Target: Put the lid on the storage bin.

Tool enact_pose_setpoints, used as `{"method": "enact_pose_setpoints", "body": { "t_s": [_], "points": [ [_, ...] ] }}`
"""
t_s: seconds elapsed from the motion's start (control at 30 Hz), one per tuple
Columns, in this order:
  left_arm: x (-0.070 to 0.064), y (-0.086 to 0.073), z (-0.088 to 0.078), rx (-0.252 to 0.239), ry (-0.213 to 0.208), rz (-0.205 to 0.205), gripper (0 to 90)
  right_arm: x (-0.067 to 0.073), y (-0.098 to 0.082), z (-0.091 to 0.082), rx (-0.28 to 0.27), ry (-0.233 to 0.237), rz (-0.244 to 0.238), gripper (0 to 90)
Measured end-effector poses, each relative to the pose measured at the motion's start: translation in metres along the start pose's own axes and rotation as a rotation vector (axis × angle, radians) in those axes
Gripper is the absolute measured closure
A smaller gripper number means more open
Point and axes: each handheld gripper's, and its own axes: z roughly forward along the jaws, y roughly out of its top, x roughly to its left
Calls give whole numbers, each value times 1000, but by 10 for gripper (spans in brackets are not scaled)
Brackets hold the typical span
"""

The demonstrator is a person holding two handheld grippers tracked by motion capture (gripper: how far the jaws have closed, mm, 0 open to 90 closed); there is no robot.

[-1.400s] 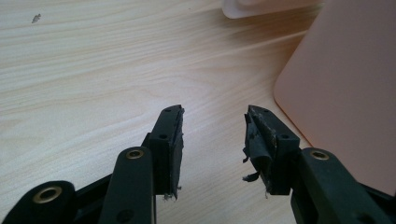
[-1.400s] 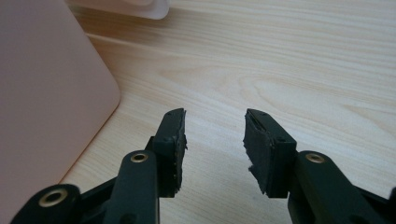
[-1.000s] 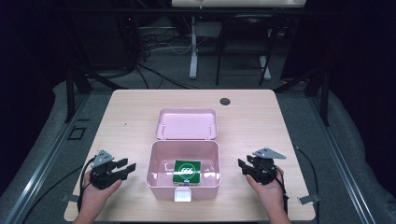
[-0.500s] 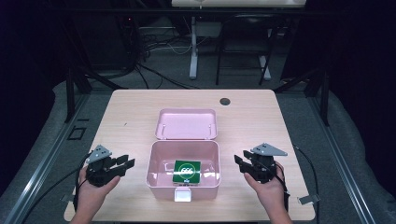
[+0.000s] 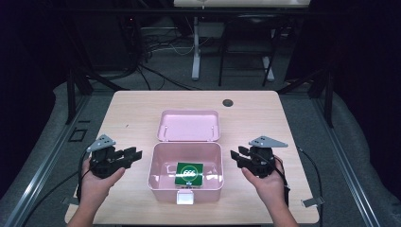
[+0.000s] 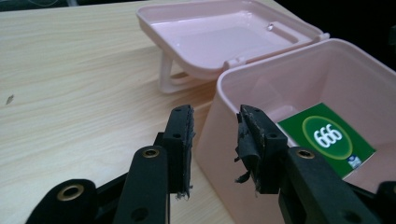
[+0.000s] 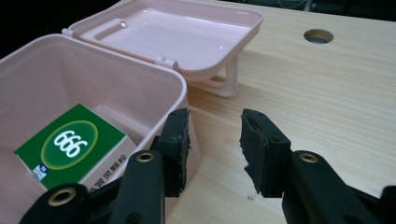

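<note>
A pink plastic box (image 5: 153,166) stands open at the table's middle, its lid (image 5: 189,125) laid back behind it. Inside lies a green carton (image 5: 189,173) marked 666. My left gripper (image 5: 134,155) hovers just left of the box and points at its wall. Its jaws are open and have just been closing, with nothing between them. In the left gripper view the gripper (image 6: 215,126) faces the box's near corner (image 6: 224,88). My right gripper (image 5: 235,156) hovers at the box's right side, open. Its jaws (image 7: 215,126) have also just been closing on nothing, beside the box wall (image 7: 187,93).
A white latch (image 5: 185,197) hangs on the box's front. A round cable hole (image 5: 228,102) sits in the tabletop (image 5: 132,113) at the back right. Bare wood lies on both sides of the box. Dark floor, cables and stands surround the table.
Both hands have lifted their grippers off the table and drawn them slightly toward the box. Both pairs of jaws stand narrower than before.
</note>
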Motion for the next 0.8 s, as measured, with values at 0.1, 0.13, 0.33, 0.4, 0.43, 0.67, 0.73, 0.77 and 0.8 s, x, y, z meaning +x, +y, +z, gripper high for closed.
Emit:
{"method": "enact_pose_setpoints", "body": {
  "t_s": [0.1,0.13,0.33,0.4,0.43,0.67,0.73,0.77,0.8],
  "points": [
    [-4,4,3,-2,-6,-2,646,2,8,1,-2,12,1,619],
    [-5,4,4,1,-16,-5,642,2,12,1,1,16,-2,619],
    [-12,-1,10,39,-59,-1,652,1,22,11,-2,41,23,606],
    [-13,-4,12,45,-57,0,657,1,23,15,5,44,30,600],
    [-13,-4,13,55,-57,6,658,1,24,16,9,46,34,600],
    [-17,-8,17,72,-67,40,663,6,36,23,21,48,15,596],
    [-18,-7,17,80,-71,47,672,6,41,25,21,45,5,597],
    [-19,-7,17,84,-71,49,676,6,43,26,20,41,-1,597],
    [-20,-8,18,96,-77,59,680,6,45,26,19,39,-1,598]
  ]
}}
